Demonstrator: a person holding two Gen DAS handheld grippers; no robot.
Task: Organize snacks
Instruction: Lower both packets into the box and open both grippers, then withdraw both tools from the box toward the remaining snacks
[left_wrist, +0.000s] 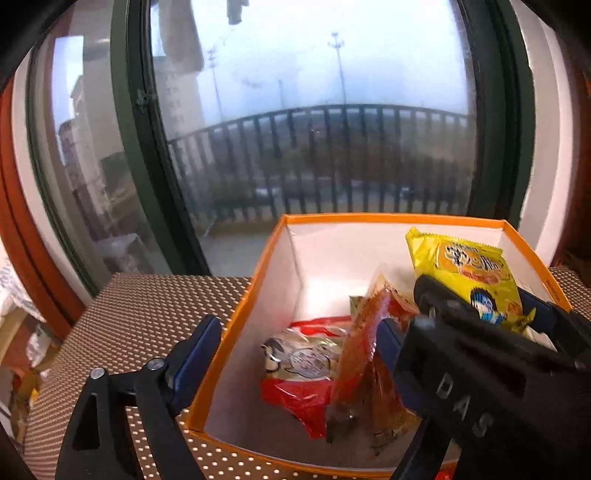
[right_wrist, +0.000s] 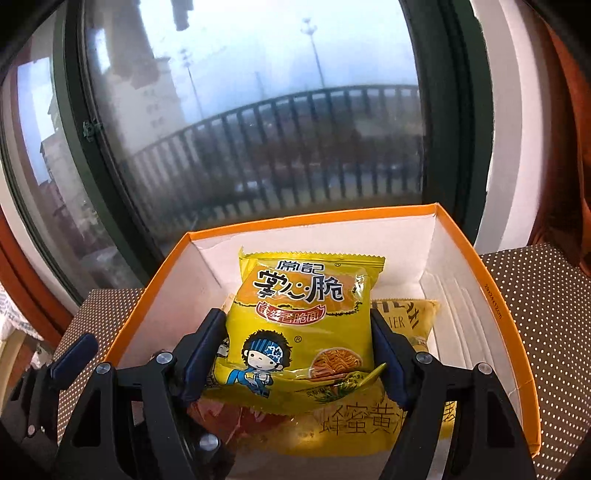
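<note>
My right gripper (right_wrist: 299, 350) pinches a yellow crinkly noodle-snack packet (right_wrist: 301, 325) over the orange-rimmed white cardboard box (right_wrist: 491, 295). Beneath, toward six o'clock, lies a yellow honey-butter bag (right_wrist: 369, 424). My left gripper (left_wrist: 295, 347) is spread, straddling the box's nine o'clock wall beside a red foil packet (left_wrist: 299, 384) inside. The box sits on a brown dotted tabletop (left_wrist: 140, 314).

The box (right_wrist: 491, 295) is orange outside, white within. One packet (right_wrist: 303, 325) is bright yellow with a blue-capped cartoon boy; another (left_wrist: 299, 373) is red and silver. The tablecloth (left_wrist: 140, 314) is brown, dotted white.
</note>
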